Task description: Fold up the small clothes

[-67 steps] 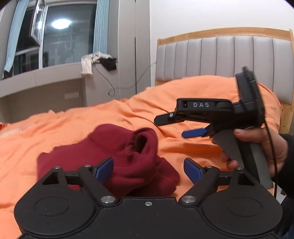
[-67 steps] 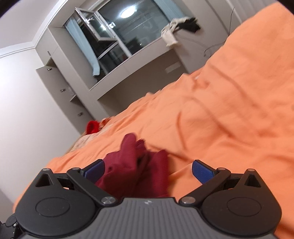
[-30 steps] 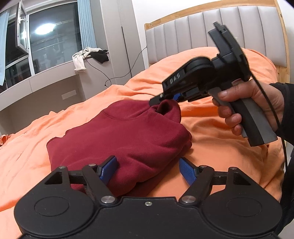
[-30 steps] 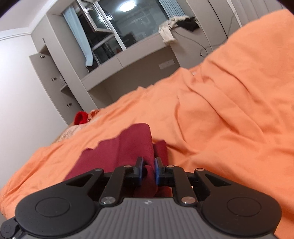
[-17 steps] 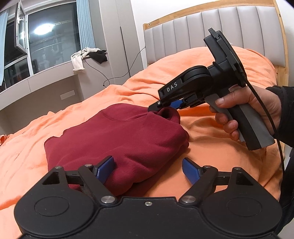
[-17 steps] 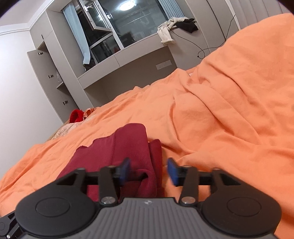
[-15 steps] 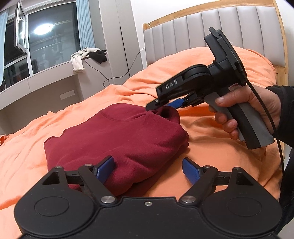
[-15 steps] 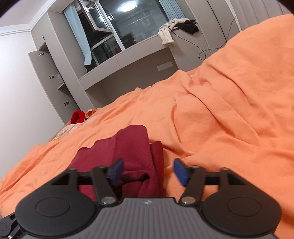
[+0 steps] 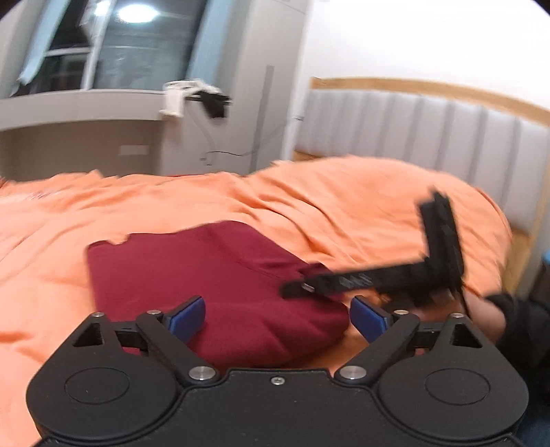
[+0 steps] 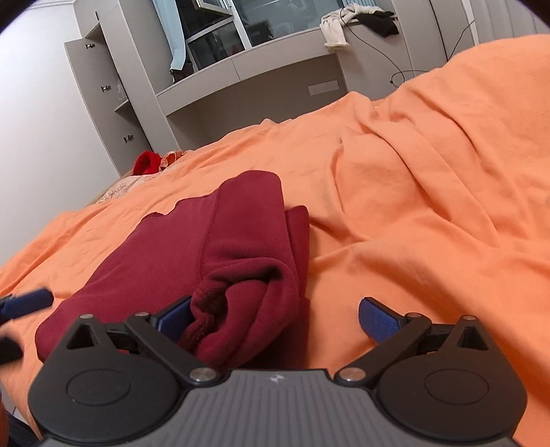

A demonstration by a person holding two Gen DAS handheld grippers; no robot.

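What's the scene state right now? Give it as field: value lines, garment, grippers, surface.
garment: dark red sweatshirt, folded into a compact stack, cuff end bunched nearest the right wrist camera
surface: orange bedsheet, wrinkled
left gripper: open, empty, sweatshirt edge between its fingers
right gripper: open, empty, left pad beside the cuff
background: small red item at the far bed edge; clothes on the window ledge
blur: left wrist view is motion-blurred

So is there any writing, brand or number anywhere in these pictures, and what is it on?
None can be read.
Right gripper, body: a small pale emblem, too small to read.
Its side, in the left wrist view: pale marks, blurred by motion, unreadable.
Red sweater: no print shows.
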